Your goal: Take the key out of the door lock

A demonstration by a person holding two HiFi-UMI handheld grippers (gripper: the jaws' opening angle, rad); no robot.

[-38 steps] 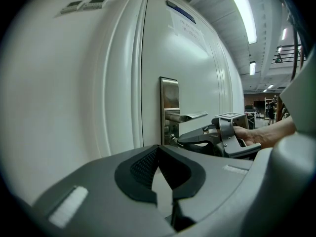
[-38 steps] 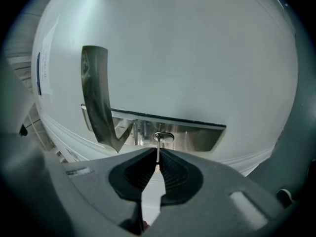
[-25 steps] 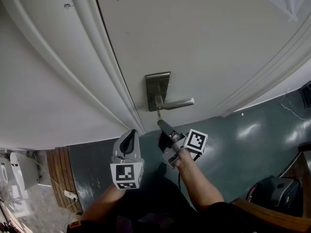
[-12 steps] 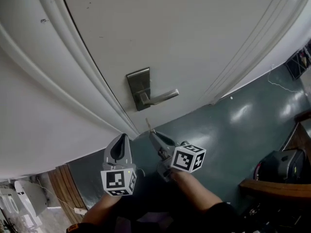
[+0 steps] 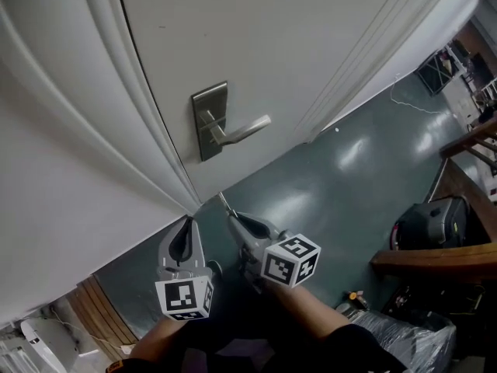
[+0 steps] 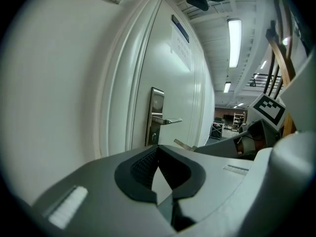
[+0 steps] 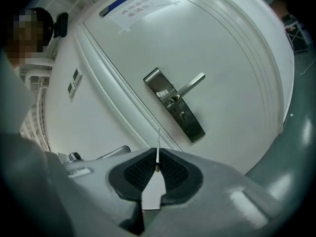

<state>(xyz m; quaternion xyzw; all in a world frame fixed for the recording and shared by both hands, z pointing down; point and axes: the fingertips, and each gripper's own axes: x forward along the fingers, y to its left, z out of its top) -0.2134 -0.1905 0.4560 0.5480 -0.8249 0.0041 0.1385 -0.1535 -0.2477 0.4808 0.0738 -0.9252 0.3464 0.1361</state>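
Note:
The steel lock plate (image 5: 210,120) with its lever handle (image 5: 245,129) sits on the white door (image 5: 272,37). My right gripper (image 5: 235,217) is below it and well off the door, shut on the thin metal key (image 5: 224,203), whose blade sticks out towards the door. In the right gripper view the key (image 7: 158,149) stands edge-on between the pads (image 7: 140,171), and the keyhole (image 7: 183,115) in the plate (image 7: 174,104) is bare. My left gripper (image 5: 186,228) hangs beside it, shut on nothing. The left gripper view shows the plate (image 6: 156,115) and the key (image 6: 183,145).
The white door frame (image 5: 101,115) runs diagonally left of the lock. Below is a glossy teal floor (image 5: 349,169). At the right stand a black bag (image 5: 431,220) and a wooden piece of furniture (image 5: 435,259). A loose cable (image 5: 411,99) lies on the floor.
My right gripper has drawn back from the lock plate with the key in it. Both grippers now sit farther below and away from the door. The head view has swung right.

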